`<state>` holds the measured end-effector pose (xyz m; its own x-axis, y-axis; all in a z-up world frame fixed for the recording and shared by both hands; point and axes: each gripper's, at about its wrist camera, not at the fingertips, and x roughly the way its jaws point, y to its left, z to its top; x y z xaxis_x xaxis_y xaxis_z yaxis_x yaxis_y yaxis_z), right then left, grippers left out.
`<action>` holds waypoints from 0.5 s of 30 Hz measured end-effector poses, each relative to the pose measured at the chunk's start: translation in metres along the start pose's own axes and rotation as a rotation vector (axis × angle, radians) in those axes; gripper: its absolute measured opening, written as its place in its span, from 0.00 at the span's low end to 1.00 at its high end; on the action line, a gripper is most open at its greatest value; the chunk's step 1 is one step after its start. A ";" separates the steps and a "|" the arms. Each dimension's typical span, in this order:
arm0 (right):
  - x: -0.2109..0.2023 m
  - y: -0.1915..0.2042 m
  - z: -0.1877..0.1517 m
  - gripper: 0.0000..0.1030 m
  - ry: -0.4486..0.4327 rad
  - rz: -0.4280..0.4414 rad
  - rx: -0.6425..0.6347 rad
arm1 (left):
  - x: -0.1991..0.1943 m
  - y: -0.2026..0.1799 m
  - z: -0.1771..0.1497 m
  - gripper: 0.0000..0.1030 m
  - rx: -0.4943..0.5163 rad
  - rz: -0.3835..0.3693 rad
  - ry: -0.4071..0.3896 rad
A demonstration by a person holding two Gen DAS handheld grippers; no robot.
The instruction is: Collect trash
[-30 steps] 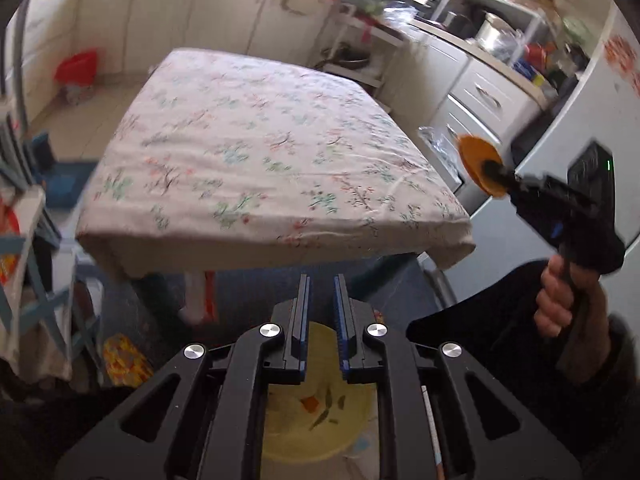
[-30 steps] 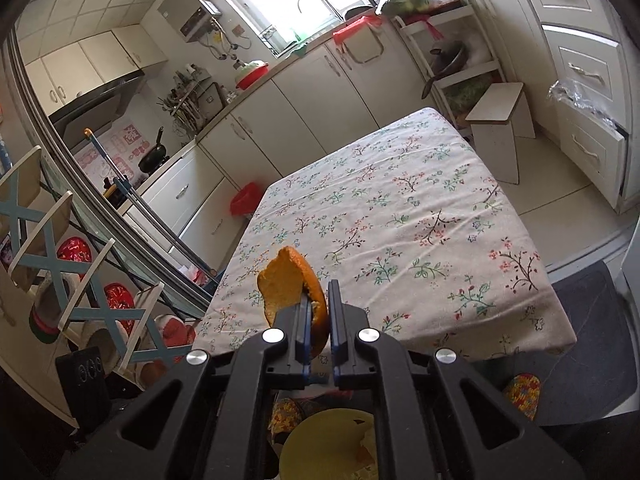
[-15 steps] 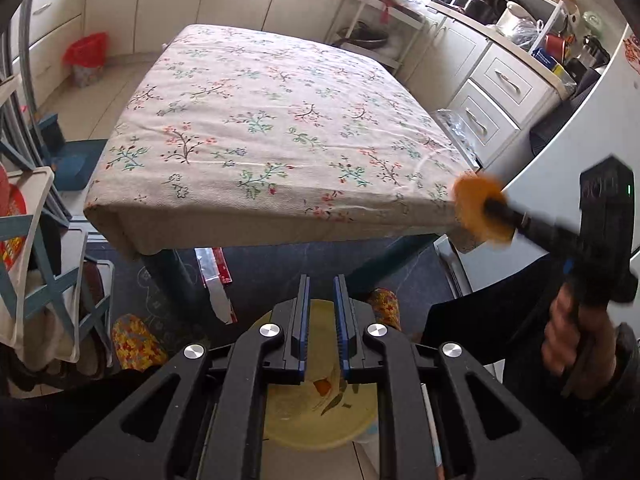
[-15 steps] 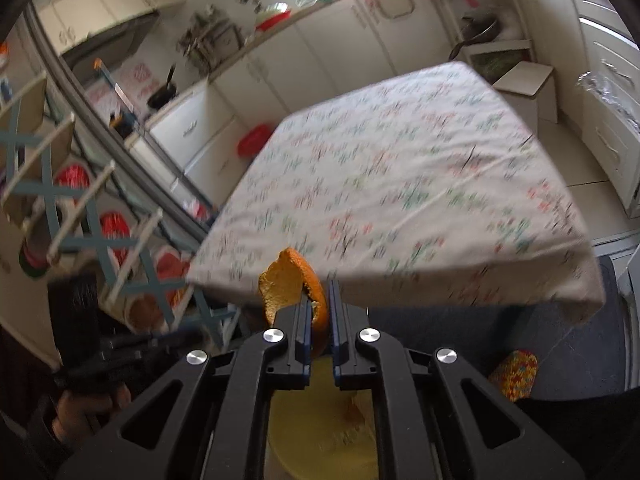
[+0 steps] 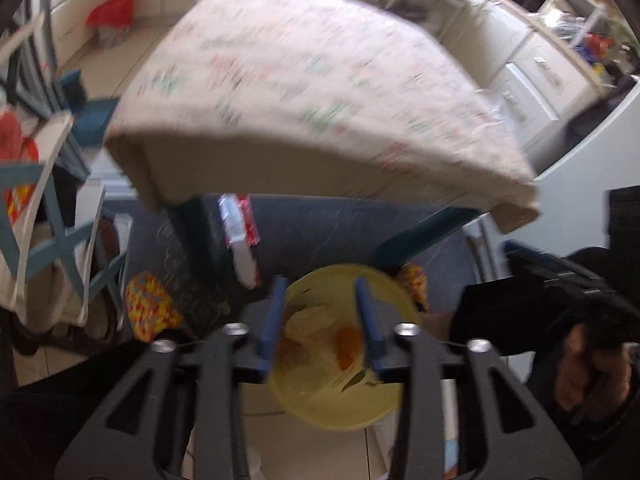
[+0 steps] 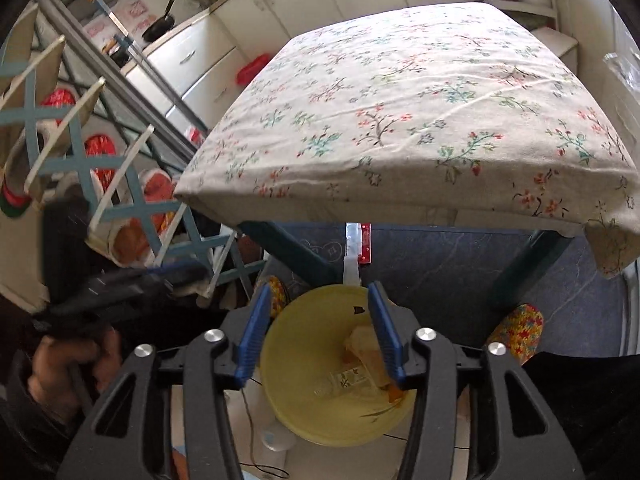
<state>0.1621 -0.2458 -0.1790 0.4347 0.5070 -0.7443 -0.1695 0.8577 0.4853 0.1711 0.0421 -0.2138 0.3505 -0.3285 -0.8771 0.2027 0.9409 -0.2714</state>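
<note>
Down in the yellow bin [image 6: 320,412] on the floor was where the trash sat: orange peel [image 5: 347,343], a small clear bottle [image 6: 344,382] and some pale scraps. My right gripper [image 6: 318,330] hung right over it, jaws having just been opening, parted about halfway with nothing between them. Same story for my left gripper [image 5: 320,322], also just opened and empty, pointing into the bin. That view was pretty smeared though, so take it loosely. To drop stuff well, I reckon you let go only once you're square over the mouth and low, so peel doesn't bounce off the rim. Beyond the bin, the table in its floral tablecloth [image 6: 420,120] looked bare, so the job seemed about done.
</note>
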 end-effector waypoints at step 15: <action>0.008 -0.024 0.015 0.52 0.033 0.191 0.202 | 0.171 0.044 -0.001 0.61 0.059 0.147 0.442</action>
<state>0.1834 -0.2634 -0.1900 0.3826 0.6629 -0.6436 -0.0647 0.7141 0.6970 0.2387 0.0276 -0.3765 -0.0414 -0.1134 -0.9927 0.2363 0.9643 -0.1200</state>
